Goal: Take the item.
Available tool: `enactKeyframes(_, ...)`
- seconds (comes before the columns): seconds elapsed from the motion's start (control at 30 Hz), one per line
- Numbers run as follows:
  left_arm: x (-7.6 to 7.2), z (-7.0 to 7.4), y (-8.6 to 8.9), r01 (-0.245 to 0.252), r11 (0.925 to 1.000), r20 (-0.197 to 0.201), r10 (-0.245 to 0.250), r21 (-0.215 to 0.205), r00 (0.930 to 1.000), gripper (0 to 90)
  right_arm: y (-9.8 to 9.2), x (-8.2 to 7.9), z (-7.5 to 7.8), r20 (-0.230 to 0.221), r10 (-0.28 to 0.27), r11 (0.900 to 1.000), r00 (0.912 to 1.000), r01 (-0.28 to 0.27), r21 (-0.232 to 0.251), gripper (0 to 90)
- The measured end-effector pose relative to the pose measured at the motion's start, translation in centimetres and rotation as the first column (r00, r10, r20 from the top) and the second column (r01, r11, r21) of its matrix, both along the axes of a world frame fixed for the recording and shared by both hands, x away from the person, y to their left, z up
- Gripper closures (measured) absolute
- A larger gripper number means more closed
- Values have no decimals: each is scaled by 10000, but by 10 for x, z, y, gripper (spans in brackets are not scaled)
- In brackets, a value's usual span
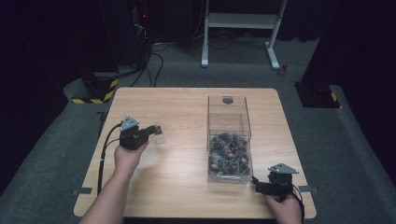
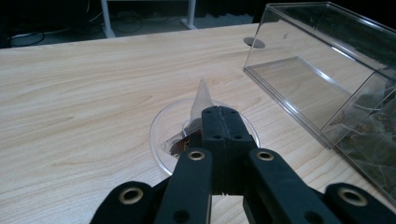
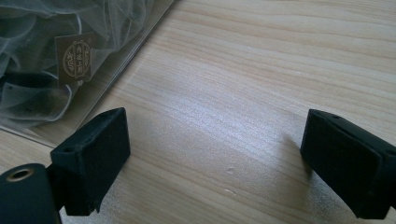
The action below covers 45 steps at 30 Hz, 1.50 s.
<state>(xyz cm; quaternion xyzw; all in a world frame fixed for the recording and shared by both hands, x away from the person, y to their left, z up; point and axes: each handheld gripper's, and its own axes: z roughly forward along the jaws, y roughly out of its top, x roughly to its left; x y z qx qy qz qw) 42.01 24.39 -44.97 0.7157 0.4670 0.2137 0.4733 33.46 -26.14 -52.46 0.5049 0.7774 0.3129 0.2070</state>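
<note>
Mesh tea bag [image 2: 198,114] points its tip upward over the clear dish [image 2: 161,128], clamped in your left gripper [image 2: 223,116]; your right gripper [image 3: 215,154] stands wide apart.

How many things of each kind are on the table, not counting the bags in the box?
Clear plastic box with mesh tea bags inside: 1
Round clear plastic dish: 1
Clear pyramid tea bag over the dish, pinched in the left tongs: 1
Black handheld tongs: 2 (left, right)
Total: 5

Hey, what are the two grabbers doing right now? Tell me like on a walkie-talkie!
Left gripper shut on tea bag, over clear dish. Right gripper open, empty, beside clear box. Nothing in the way.
</note>
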Motion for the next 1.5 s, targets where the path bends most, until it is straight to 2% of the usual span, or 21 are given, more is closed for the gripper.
enactKeyframes(0.1, 0, -1, -1, -88, 10000, 12, 88, 14, 10000, 889, 0, 0, 0, -1, 2, 10000, 10000, -2, 1, 80)
enactKeyframes(0.2, -1, 2, -1, -212, 9997, 167, 214, -145, 9996, 757, 0, 0, 0, 2, 2, 10000, 10000, -2, -2, 80)
enactKeyframes(0.3, -2, 3, -2, -238, 9996, 284, 242, -164, 9993, 702, 0, 0, 0, -2, 1, 10000, 10000, -1, 1, 80)
enactKeyframes(0.5, -2, 2, -2, -181, 9998, 149, 181, -35, 9997, 601, 0, 0, 0, -3, 2, 10000, 10000, -2, 5, 80)
enactKeyframes(0.8, -6, 5, -2, -135, 9999, 154, 135, 60, 9998, 470, 0, 0, 0, -2, 2, 10000, 10000, -2, 4, 81)
enactKeyframes(0.9, -8, 6, -2, 19, 10000, 188, -19, -32, 9998, 421, 0, 0, 0, -2, 2, 10000, 10000, -2, 7, 81)
enactKeyframes(1.07, -10, 8, -3, 12, 10000, 188, -12, -11, 9998, 314, 0, 0, 0, -1, 2, 10000, 10000, -2, 5, 80)
enactKeyframes(1.3, -14, 10, -2, -31, 9997, 109, 28, 229, 9999, 247, 0, 0, 0, 0, 4, 10000, 10000, -4, 4, 81)
enactKeyframes(1.5, -19, 9, -1, -8, 9999, 113, 7, 125, 9999, 241, 0, 0, 0, -19, -15, 10000, 10000, 15, 9, 81)
